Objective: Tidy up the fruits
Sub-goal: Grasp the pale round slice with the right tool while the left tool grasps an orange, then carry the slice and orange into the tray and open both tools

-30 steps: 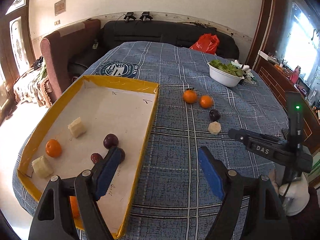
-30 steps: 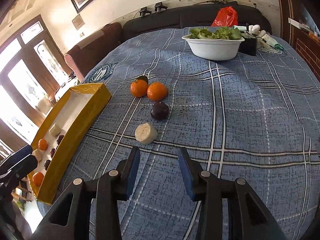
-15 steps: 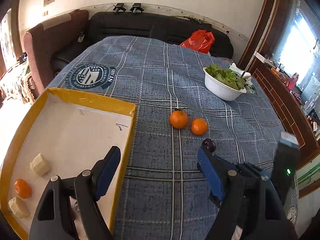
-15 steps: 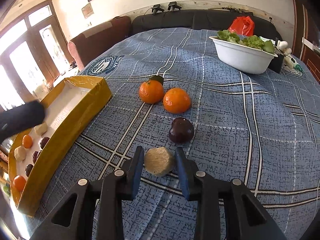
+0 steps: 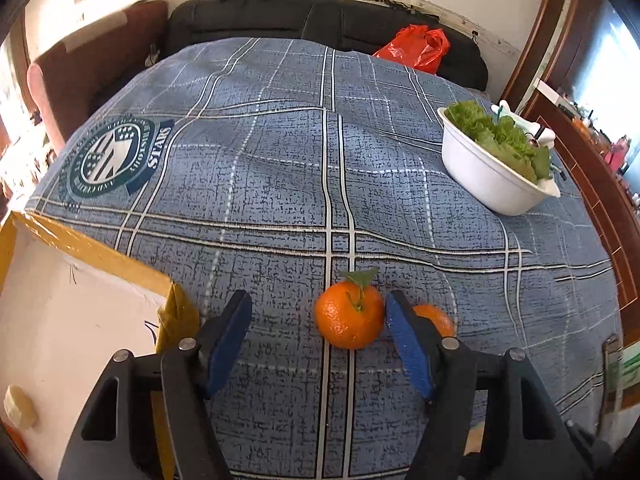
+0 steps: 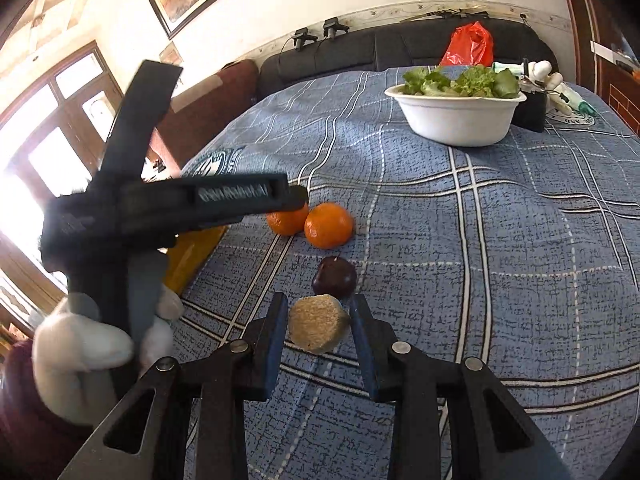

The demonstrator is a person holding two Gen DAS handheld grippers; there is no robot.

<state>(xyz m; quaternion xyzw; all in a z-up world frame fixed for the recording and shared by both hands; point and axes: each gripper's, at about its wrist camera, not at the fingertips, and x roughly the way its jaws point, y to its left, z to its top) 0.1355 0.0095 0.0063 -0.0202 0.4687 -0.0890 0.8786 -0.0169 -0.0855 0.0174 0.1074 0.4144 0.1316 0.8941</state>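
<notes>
Right tongs (image 6: 318,322): bottom centre of the right wrist view, blue pads closed against both sides of a tan fruit chunk (image 6: 318,329), which is grasped; whether the chunk rests on the cloth or is lifted cannot be told.

Left tongs (image 5: 318,340): bottom centre of the left wrist view, released, pads set wide apart. A leafed orange (image 5: 349,315) lies between them on the cloth, close against the right-hand pad and well apart from the left-hand one.

Second orange (image 5: 434,318): just beyond the right-hand pad of the left tongs, partly hidden by it. In the right wrist view the 2 oranges sit side by side at centre frame, touching or nearly so.

Dark plum (image 6: 334,276): just above the tan chunk in the right wrist view, below the oranges.

Yellow-edged tray (image 5: 100,256): lower left of the left wrist view, white floor; 1 pale chunk (image 5: 19,406) lies at its left edge.

Blue plaid cloth (image 5: 280,184): covers the counter carrying all items; a round crest is printed at left.

White bowl of lettuce (image 5: 490,176): right of frame on the cloth.

Red plastic bag (image 5: 416,48): upper frame, on the black sofa (image 5: 248,20) behind the counter.
</notes>
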